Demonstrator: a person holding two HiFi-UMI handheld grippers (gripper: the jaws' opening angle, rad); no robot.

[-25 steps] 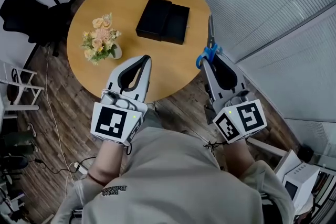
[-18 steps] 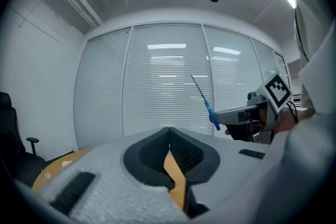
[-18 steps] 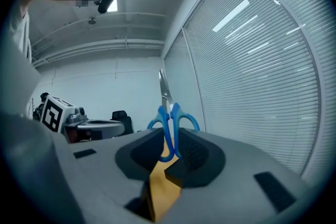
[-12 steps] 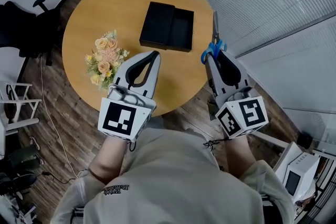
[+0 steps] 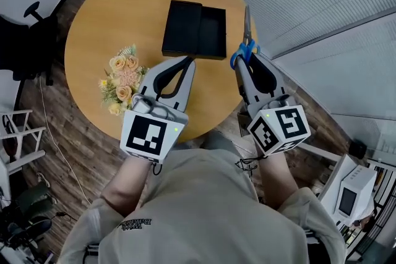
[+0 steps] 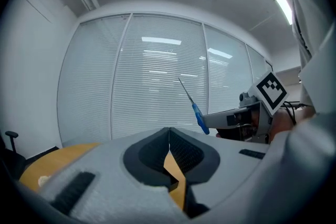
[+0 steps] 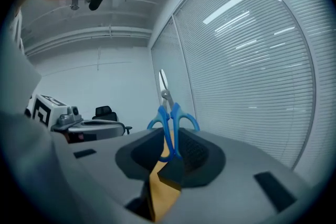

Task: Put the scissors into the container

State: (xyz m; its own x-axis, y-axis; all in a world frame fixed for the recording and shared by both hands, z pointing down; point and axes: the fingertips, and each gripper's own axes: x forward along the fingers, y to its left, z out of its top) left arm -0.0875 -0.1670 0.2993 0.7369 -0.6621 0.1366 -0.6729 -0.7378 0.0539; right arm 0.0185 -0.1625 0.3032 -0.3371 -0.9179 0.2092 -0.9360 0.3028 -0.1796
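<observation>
my right gripper (image 5: 242, 62) is clamped on the blue handles of the scissors (image 5: 247, 34), with the blades running out toward 12 o'clock. the black container (image 5: 210, 34) lies near, at about 10 o'clock from my tips, so i'd swing left. my left gripper (image 5: 185, 60) is pressed shut and empty, at the container's 6 o'clock.

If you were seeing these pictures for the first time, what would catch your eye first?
The blue-handled scissors stand out, clamped by the handles in the right claw, blades pointing away near the round table's right edge. Next, the black container sits mid-table, flowers to its left.
</observation>
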